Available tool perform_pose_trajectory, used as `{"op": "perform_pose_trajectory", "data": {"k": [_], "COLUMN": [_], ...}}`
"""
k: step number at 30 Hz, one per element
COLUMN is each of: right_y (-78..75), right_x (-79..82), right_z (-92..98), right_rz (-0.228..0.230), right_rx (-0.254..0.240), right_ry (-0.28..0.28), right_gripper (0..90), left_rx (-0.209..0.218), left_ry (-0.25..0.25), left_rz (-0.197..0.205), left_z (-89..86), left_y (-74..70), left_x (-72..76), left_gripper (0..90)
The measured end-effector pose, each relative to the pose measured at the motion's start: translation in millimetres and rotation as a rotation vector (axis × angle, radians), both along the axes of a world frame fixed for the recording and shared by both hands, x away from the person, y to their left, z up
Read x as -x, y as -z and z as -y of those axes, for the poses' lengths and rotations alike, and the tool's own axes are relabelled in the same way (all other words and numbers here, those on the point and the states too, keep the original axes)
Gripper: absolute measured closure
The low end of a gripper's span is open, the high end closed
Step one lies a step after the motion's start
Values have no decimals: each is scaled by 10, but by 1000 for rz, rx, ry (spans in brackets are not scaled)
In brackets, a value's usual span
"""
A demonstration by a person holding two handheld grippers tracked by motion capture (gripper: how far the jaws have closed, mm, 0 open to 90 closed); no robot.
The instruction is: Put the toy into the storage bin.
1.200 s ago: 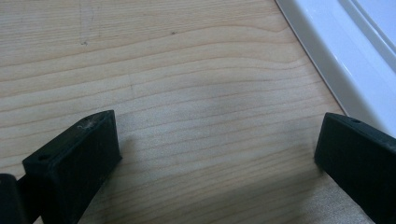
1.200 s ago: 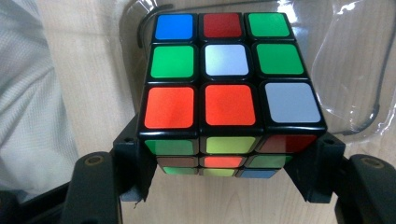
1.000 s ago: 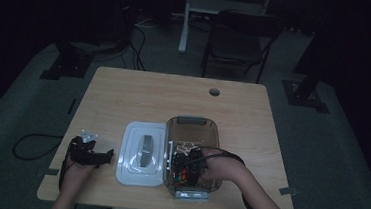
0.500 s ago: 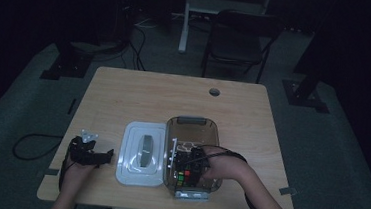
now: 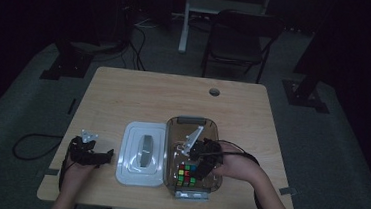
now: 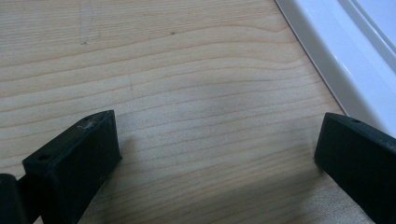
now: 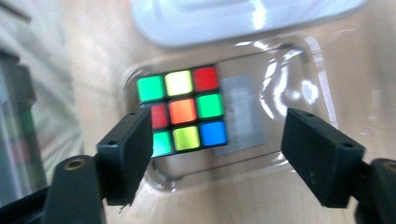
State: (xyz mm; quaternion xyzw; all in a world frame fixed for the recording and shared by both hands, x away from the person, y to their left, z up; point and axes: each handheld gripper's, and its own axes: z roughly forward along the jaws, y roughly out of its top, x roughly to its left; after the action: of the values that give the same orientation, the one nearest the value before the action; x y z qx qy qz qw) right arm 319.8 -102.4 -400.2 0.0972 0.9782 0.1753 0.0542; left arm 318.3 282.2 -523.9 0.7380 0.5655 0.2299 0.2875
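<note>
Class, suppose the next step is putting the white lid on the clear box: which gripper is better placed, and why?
Left, probably. The left gripper rests open on the table right beside the lid, while the right gripper hangs open over the box and cube.

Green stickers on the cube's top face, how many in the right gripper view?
3, maybe 4. On the cube: top-left, middle-right, and bottom-left, partly behind the right gripper's open jaw. Bottom-middle reads yellow-green, so I cannot tell. Side faces are hidden.
</note>
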Motion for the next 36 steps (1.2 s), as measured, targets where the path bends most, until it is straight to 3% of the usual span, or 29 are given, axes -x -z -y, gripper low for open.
{"op": "perform_pose_trajectory", "data": {"k": [1, 2, 3, 5, 6, 7, 9, 18, 23, 25, 27, 29, 36], "right_y": [-12, -31, -31, -59, -59, -84, -111, -179, -136, -96, -53, -9, 96], "right_x": [-4, -7, -7, -7, -7, -11, -13, -16, 6, 30, 40, 57, 62], "right_z": [39, 122, 122, 236, 236, 319, 404, 753, 916, 969, 1034, 1094, 1337], "right_rz": [3, 20, 20, 39, 39, 64, 88, 171, 227, 280, 288, 334, 383], "right_rx": [-25, -81, -81, -158, -158, -216, -273, -485, -544, -557, -582, -594, -657], "right_ry": [18, 43, 43, 84, 84, 116, 151, 296, 359, 398, 435, 481, 619], "right_gripper": [231, 213, 213, 193, 193, 178, 174, 114, 114, 115, 115, 115, 115], "left_rx": [0, 0, 0, 0, 0, 0, 0, 0, 0, 0, 0, 0, -2], "left_ry": [0, 0, 0, 0, 0, 0, 0, 0, 2, 4, 4, 4, -11], "left_rz": [-1, 0, 0, 0, 0, -1, 0, 0, 0, -2, -2, -2, -5], "left_z": [0, 0, 0, 0, 0, 0, 0, 0, 0, 0, 1, 1, 11], "left_y": [0, 0, 0, 0, 0, 0, 0, 0, 0, -2, -2, -2, -3], "left_x": [0, 0, 0, 0, 0, 0, 0, 0, -3, -4, -4, -4, -5], "left_gripper": [7, 7, 7, 7, 7, 7, 7, 7, 7, 7, 7, 7, 7]}}
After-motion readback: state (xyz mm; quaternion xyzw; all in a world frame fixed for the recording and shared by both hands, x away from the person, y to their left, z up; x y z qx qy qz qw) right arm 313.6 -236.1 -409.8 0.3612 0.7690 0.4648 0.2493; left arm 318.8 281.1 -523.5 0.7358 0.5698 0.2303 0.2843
